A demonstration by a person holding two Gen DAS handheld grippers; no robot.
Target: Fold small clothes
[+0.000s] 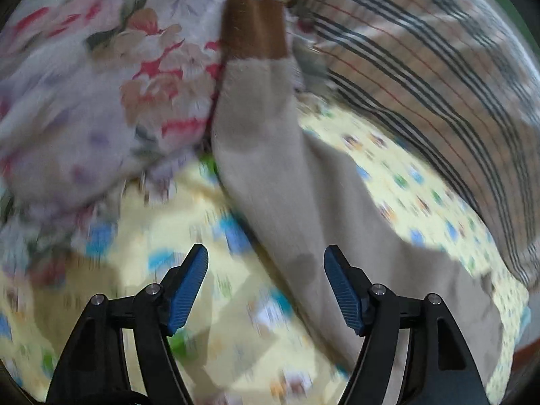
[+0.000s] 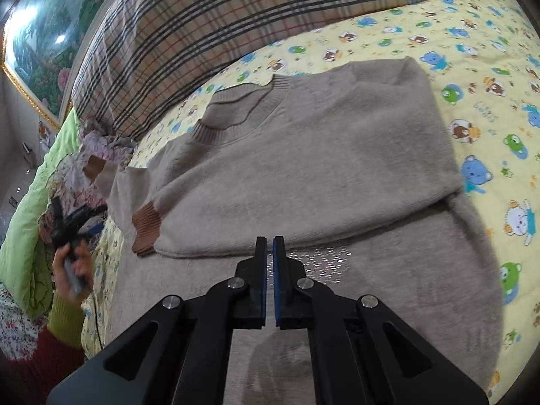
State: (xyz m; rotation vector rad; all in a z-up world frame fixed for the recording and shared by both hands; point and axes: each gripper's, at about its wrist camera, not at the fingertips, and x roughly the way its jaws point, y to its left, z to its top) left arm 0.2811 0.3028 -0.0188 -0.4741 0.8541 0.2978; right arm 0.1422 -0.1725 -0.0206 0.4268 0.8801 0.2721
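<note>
A beige knitted sweater (image 2: 303, 155) with brown cuffs lies on the yellow cartoon-print bedsheet (image 2: 489, 67), its lower part folded up over the body. One brown cuff (image 2: 145, 227) lies on the folded part at the left. My right gripper (image 2: 270, 246) is shut just above the sweater's folded edge, with nothing seen between its pads. In the blurred left wrist view, the other sleeve (image 1: 270, 141) stretches away to its brown cuff (image 1: 254, 30). My left gripper (image 1: 266, 263) is open and empty above that sleeve. It also shows in the right wrist view (image 2: 72, 222), held in a hand.
A plaid pillow (image 2: 189, 30) lies along the far side of the bed. A floral quilt (image 1: 101, 84) is bunched at the left, and a green blanket (image 2: 30, 209) lies beside it. A framed landscape painting (image 2: 37, 33) hangs on the wall.
</note>
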